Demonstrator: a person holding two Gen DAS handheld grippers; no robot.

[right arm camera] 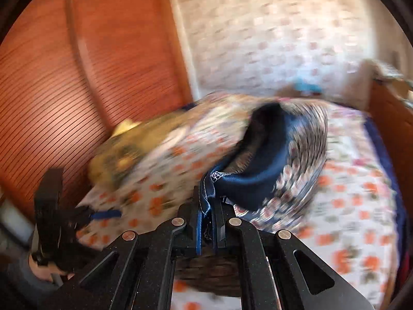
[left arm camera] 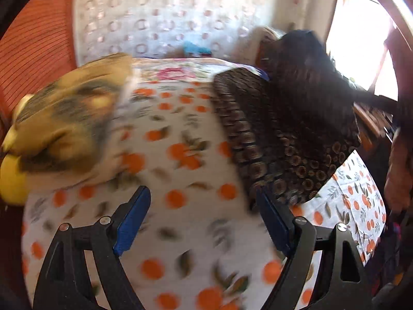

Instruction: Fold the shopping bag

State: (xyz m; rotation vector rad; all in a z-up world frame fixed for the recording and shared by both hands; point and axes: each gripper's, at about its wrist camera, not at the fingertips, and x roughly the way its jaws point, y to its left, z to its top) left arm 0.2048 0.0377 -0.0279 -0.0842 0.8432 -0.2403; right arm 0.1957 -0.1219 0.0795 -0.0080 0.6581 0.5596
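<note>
- Pinching a stitched blue edge of the shopping bag (right arm camera: 278, 160), the right gripper (right arm camera: 207, 222) has its jaws nearly together with the fabric squeezed between the pads; a hold on the hem is probably chosen because it lets the whole panel be dragged along.
- Hanging from that grip, the bag is partly lifted off the table (its dark lining gapes open toward the right wrist camera), while in the left wrist view its patterned lower part (left arm camera: 284, 139) drapes down onto the orange-print tablecloth (left arm camera: 180, 170), to the right of centre.
- Standing wide apart and empty, the left gripper (left arm camera: 204, 222) hovers above bare cloth, just beside the bag's near edge; my guess is that it is free to catch or pin another part of the bag.
- A yellowish bundle (left arm camera: 64, 129) sits at the table's left side, well clear of the bag, so it should not hinder a fold.
- Both views are heavily blurred, so finer creases cannot be read.
</note>
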